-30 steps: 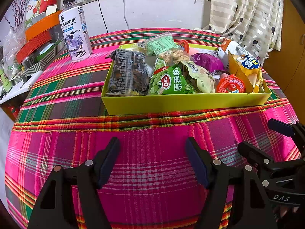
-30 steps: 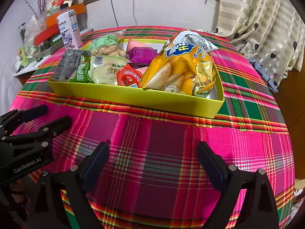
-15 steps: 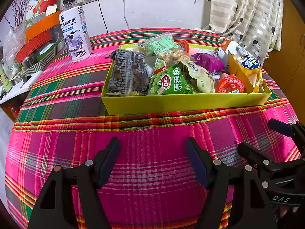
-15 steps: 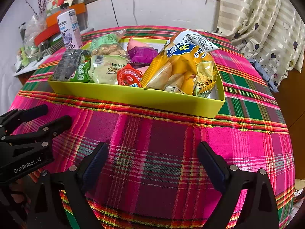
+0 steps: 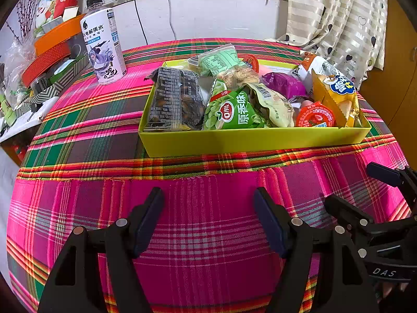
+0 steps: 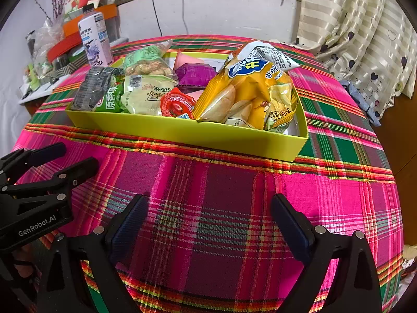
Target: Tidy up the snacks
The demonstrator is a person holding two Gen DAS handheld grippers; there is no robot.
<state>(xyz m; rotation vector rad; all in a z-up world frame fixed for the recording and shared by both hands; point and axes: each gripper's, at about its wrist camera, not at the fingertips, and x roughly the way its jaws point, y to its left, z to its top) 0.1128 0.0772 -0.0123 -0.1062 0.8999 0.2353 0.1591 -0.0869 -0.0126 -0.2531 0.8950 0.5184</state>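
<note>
**Q:** On the plaid cloth [image 5: 208, 234], where are my grippers?

**A:** Near the table's front edge. I hold the left gripper [image 5: 208, 217] and right gripper [image 6: 209, 224] wide open, empty. Snacks fill the yellow tray [image 5: 247, 140] ahead.

**Q:** Best approach?

**A:** I'd reach over the rim and pinch one packet's edge, perhaps the chip bag [image 6: 250, 94].

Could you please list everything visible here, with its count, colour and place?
Tray: one, yellow-green, mid-table, holding the snacks.
Chip bag: one, yellow, tray's right end.
Green snack bag: one, front centre.
Dark packet: one, black, left end.
Jelly cup: one, red, front right.
Purple packet: one, behind the cup.
Bottle: one, white, left of tray.
Tablecloth: one, pink plaid.
Curtain: striped cream, right.
Left gripper: open, empty.
Right gripper: open, empty.
</note>
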